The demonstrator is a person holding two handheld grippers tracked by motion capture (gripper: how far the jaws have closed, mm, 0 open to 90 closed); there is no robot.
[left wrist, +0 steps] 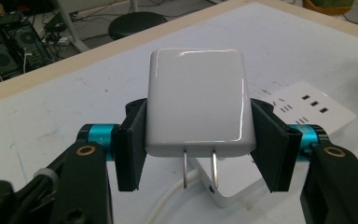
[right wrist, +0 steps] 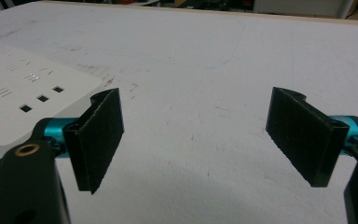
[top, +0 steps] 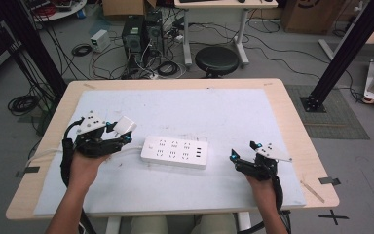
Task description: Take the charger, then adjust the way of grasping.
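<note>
A: Left gripper (top: pixel 118 132)?
B: Pinching a white two-prong charger plug (left wrist: pixel 196 102) by its sides between both jaws, prongs hanging toward the bench (top: pixel 233 109). Held above the left part of the bench, just left of the power strip (top: pixel 175 151).

A: Power strip?
B: White, lying flat near the bench middle, between both grippers, white cord leaving its left end.

A: Right gripper (top: pixel 244 150)?
B: Jaws spread wide, nothing between the pads (right wrist: pixel 98 140). Low over the right side of the bench, right of the power strip, apart from it.
</note>
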